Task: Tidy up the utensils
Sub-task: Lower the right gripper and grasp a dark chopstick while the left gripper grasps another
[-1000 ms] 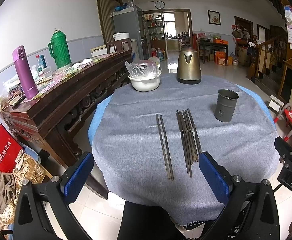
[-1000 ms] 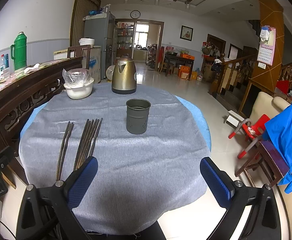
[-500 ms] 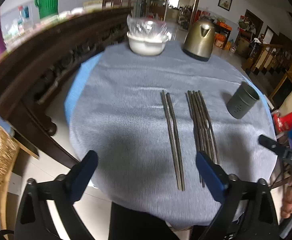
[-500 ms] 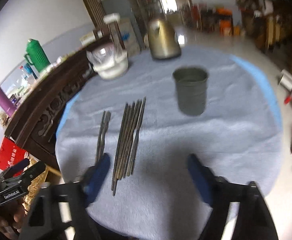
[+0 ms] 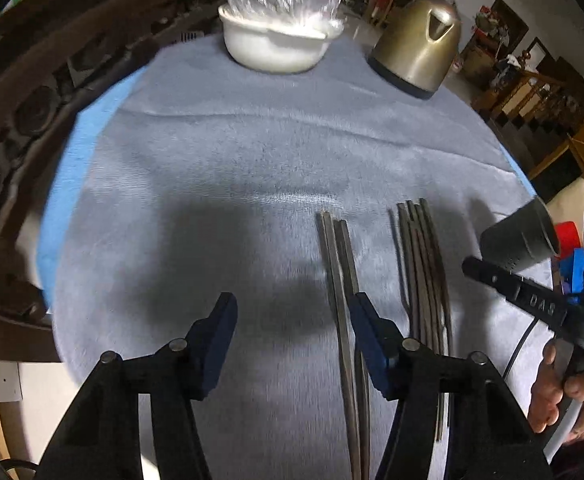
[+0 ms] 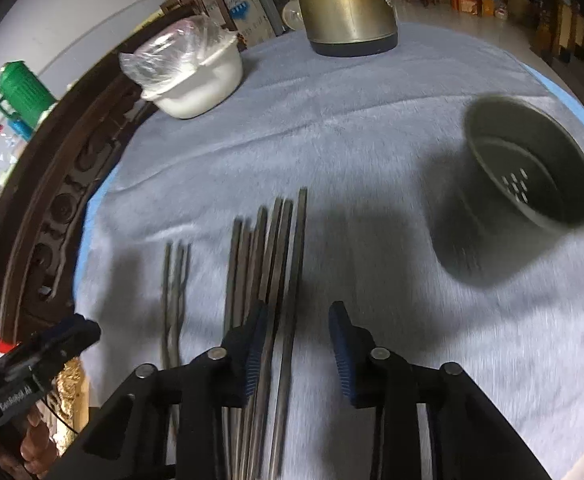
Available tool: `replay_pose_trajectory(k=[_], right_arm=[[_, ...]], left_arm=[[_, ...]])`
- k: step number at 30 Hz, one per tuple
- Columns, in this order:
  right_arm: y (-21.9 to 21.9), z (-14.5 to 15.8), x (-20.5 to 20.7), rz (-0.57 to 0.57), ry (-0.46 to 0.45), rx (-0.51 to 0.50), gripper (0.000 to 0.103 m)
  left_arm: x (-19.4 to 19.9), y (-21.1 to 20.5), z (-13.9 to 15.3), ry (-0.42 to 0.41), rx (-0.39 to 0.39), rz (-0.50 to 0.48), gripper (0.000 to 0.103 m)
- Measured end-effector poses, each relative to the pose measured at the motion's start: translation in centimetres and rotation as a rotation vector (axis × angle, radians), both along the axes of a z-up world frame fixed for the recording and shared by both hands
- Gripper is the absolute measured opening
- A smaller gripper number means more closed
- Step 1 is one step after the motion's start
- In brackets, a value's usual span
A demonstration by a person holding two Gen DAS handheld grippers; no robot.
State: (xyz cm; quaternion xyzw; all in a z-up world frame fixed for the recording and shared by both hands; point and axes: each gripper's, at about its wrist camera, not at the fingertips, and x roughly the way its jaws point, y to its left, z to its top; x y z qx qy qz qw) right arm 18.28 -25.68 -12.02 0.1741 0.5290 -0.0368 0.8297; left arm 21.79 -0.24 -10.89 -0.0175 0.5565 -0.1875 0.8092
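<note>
On a grey-clothed worktop [image 5: 219, 168], both claws descend, jaws closing but gripping nothing: left claw [image 5: 292, 332] beside the chopstick pair [image 5: 338, 280], right claw [image 6: 298, 344] straddling the chopstick bundle [image 6: 267, 264], likely bound for the nearby holder cup [image 6: 532, 176].

R gripper [image 6: 298, 320] over the table [image 6: 372, 128], grey cloth; jaws closing, pads not yet pressing anything. Bundle of chopsticks [image 6: 269, 248] runs under/between the fingers; separate pair [image 6: 175, 280] just to its left. Grey perforated cup [image 6: 528, 184] well to the right. White bowl w/ plastic [image 6: 195, 76] and kettle [image 6: 348, 4] at far edge.
</note>
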Motion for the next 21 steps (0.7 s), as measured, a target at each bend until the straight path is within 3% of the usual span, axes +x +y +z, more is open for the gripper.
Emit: replay_pose_trajectory(k=[3, 10, 13, 14, 21], right_arm=[[-0.9, -0.8, 2.4, -0.013, 0.033, -0.007, 0.026], [-1.5, -2.3, 5.8, -0.027, 0.098, 0.011, 0.023], [-1.3, -3.1, 6.6, -0.029, 0.119, -0.008, 0.017], [-1.1, -3.1, 6.8, -0.029, 0.123, -0.044, 0.010], [-1.1, -3.0, 7.0, -0.007, 0.133, -0.087, 0.008]], left_arm=[[1.8, -0.6, -1.1, 0.065, -0.019, -0.010, 0.060], [4.5, -1.8, -2.5, 0.123, -0.023, -0.028, 0.060], [5.3, -2.3, -3.1, 0.147, -0.017, -0.037, 0.050], [5.6, -2.3, -3.4, 0.157, -0.018, -0.037, 0.047], [6.6, -2.6, -3.5, 0.132, 0.007, -0.039, 0.040]])
